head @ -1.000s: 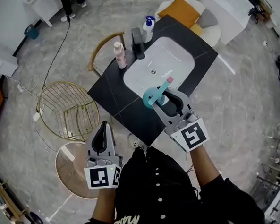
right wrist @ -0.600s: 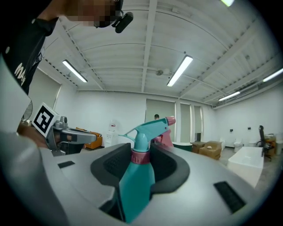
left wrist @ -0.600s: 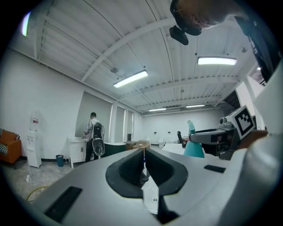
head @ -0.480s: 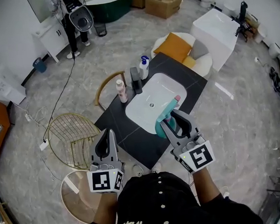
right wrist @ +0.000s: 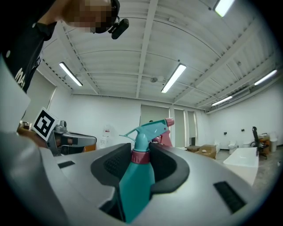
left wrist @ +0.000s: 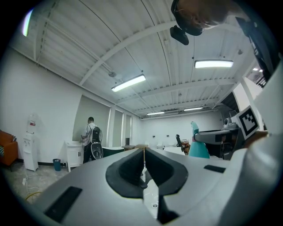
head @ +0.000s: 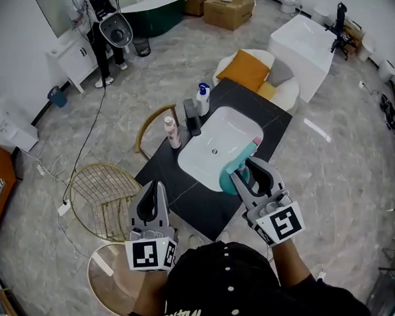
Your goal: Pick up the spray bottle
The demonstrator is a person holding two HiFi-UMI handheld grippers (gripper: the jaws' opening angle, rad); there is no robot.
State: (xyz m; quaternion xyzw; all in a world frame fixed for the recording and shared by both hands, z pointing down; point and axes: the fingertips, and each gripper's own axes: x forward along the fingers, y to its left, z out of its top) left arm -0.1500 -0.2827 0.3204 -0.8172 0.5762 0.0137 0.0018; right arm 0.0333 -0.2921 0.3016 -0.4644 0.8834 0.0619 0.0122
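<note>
Right gripper (head: pixel 248 168) (right wrist: pixel 141 152): pads clamped on the spray bottle's shoulders just under its pink collar
Spray bottle (head: pixel 230 175) (right wrist: pixel 135 181): teal, upright between the jaws; in the head view it shows over the 5 o'clock rim of the white basin (head: pixel 199 162)
Left gripper (head: pixel 154 191) (left wrist: pixel 143 152): jaws pressed together, nothing between them, at 8 o'clock from the basin
Black counter (head: pixel 179 183): pink bottle (head: pixel 173 132) at the basin's 10 o'clock, pump bottle (head: pixel 202 97) at 12 o'clock
</note>
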